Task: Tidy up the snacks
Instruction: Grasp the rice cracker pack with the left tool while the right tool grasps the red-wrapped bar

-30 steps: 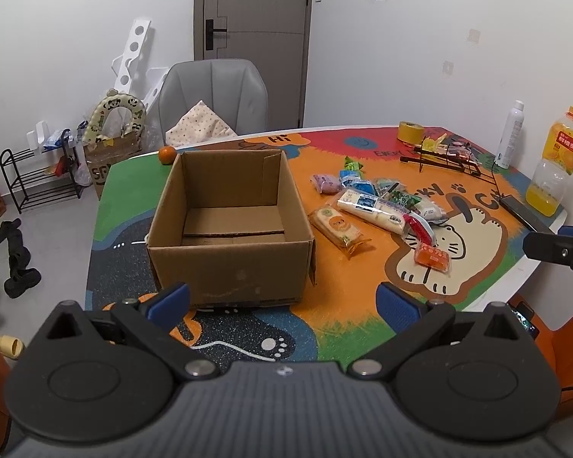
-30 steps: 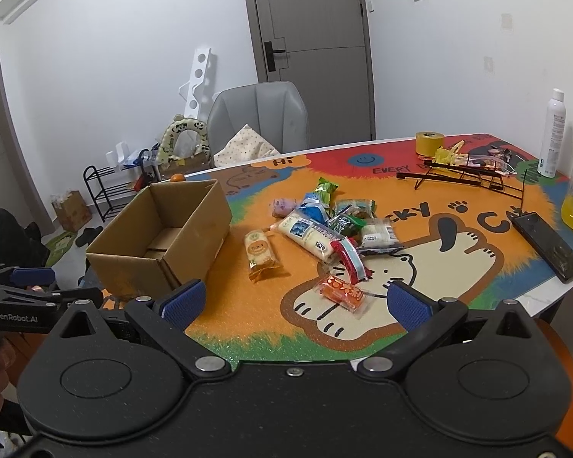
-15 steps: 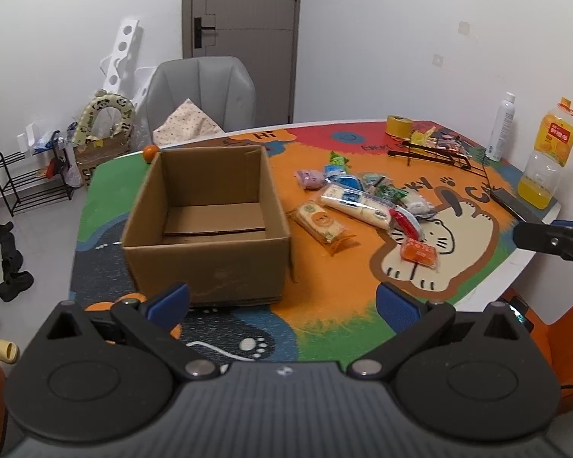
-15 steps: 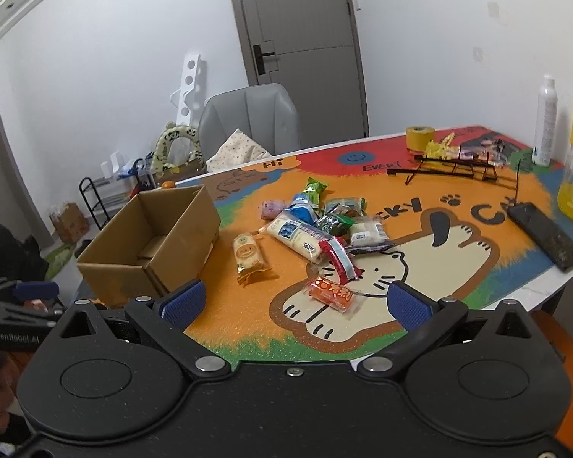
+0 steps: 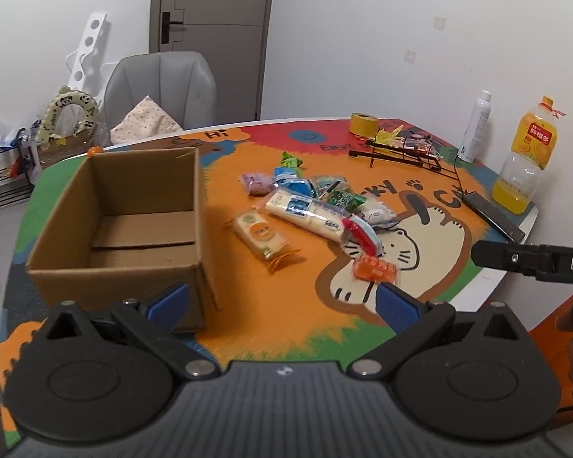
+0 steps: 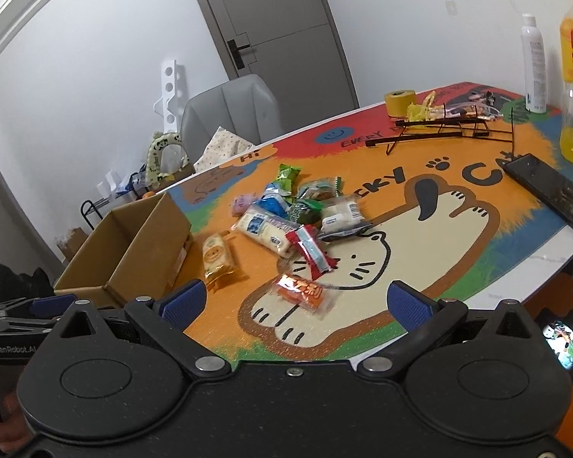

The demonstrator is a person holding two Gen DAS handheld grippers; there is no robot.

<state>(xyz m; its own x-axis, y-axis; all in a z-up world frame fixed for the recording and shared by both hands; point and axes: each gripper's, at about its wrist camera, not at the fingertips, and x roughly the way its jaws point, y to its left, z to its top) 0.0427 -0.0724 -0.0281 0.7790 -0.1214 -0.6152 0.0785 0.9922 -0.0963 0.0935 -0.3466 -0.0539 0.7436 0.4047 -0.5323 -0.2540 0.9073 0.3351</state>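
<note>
An empty open cardboard box [image 5: 133, 221] [image 6: 133, 244] stands on the left of the colourful table mat. Several wrapped snacks lie in a loose pile right of it: a long white pack [image 5: 305, 215] [image 6: 265, 229], a yellow cracker pack [image 5: 261, 234] [image 6: 217, 259], a red-and-blue bar [image 5: 361, 234] [image 6: 311, 252] and an orange packet [image 5: 374, 269] [image 6: 301, 291]. My left gripper [image 5: 282, 299] is open and empty above the table's near edge. My right gripper [image 6: 294, 299] is open and empty, just short of the orange packet.
A black phone [image 6: 552, 191], an orange-juice bottle [image 5: 525, 160], a white spray bottle [image 5: 475, 131], a black wire rack [image 6: 450, 129] and a yellow tape roll [image 6: 399, 101] sit at the right and back. A grey chair [image 5: 160, 87] stands behind the table.
Both grippers have moved forward and closer to the table; the box and snacks look larger. The right gripper has swung toward the snack pile. Nothing was picked up.
</note>
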